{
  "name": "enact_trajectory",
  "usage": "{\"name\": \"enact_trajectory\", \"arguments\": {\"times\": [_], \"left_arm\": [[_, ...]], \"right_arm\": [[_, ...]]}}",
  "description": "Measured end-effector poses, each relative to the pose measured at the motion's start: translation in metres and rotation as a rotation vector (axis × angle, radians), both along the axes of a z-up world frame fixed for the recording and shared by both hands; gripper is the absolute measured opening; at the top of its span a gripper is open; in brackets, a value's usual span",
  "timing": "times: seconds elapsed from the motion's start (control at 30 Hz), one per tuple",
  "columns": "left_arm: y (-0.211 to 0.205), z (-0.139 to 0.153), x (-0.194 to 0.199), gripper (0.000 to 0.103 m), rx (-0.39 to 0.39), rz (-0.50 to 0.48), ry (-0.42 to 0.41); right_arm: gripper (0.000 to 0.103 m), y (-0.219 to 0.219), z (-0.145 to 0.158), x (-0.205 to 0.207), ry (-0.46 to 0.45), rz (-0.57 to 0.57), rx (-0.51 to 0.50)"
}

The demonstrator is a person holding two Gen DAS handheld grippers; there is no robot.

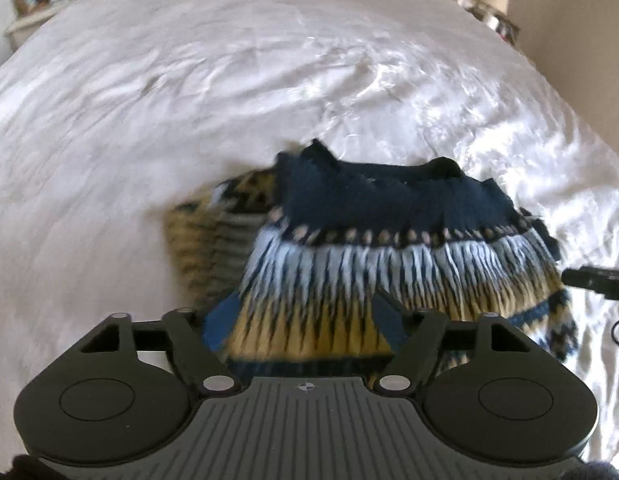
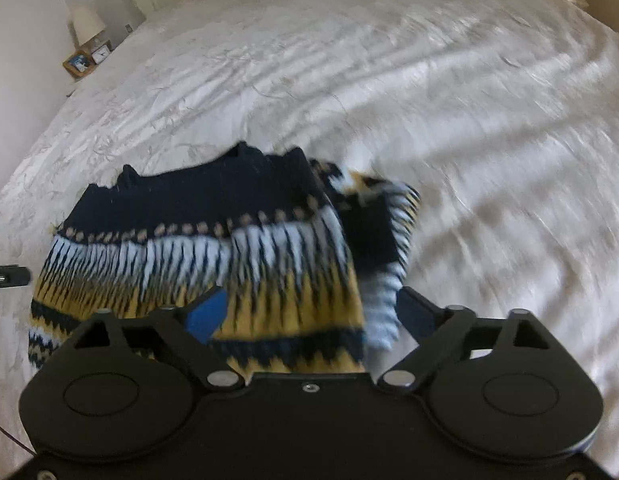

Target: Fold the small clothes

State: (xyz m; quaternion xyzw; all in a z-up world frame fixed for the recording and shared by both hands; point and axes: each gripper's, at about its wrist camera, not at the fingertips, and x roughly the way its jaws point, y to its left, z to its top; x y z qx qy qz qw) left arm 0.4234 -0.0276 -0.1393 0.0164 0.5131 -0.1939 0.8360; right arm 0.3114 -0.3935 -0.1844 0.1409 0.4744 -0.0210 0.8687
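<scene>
- While both sets of jaws stand wide, gripping nothing, the left gripper (image 1: 305, 320) and right gripper (image 2: 309, 312) hover over the sweater (image 2: 213, 248)
- It lies bunched on the bed (image 2: 469, 120)
- Probably mid-fold: next, pinch an edge

One sweater (image 1: 373, 248) (image 2: 213, 252), knitted in navy, pale blue and yellow. One bed (image 1: 169, 100) (image 2: 449, 100) under it. One lamp (image 2: 86, 24) far left, with one framed picture (image 2: 79, 62) and one small clock (image 2: 100, 53) beside it.
</scene>
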Motion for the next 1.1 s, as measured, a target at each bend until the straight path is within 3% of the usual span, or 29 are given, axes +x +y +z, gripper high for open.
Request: {"name": "enact_trajectory", "arguments": {"times": [0.13, 0.33, 0.47, 0.63, 0.77, 0.93, 1.1], "left_arm": [[-0.020, -0.017, 0.029, 0.078, 0.039, 0.003, -0.011], [-0.018, -0.053, 0.071, 0.081, 0.142, 0.047, 0.026], [-0.002, -0.072, 0.089, 0.102, 0.127, 0.081, 0.082], [0.000, -0.079, 0.095, 0.103, 0.117, 0.073, 0.098], [0.002, -0.067, 0.092, 0.102, 0.092, 0.095, 0.083], [0.002, -0.034, 0.061, 0.102, 0.026, 0.154, 0.046], [-0.030, -0.013, 0.021, 0.102, -0.016, 0.092, 0.048]], "right_arm": [[0.102, 0.010, -0.004, 0.031, -0.009, 0.049, -0.041], [0.102, 0.009, -0.031, 0.060, 0.048, 0.085, -0.131], [0.102, -0.011, -0.053, 0.071, 0.116, 0.029, -0.171], [0.102, -0.043, -0.065, 0.069, 0.127, -0.072, -0.049], [0.102, -0.053, -0.059, 0.059, 0.095, -0.104, 0.018], [0.102, -0.069, -0.044, 0.032, 0.035, -0.170, 0.163], [0.102, -0.070, -0.041, 0.007, 0.033, -0.169, 0.264]]}}
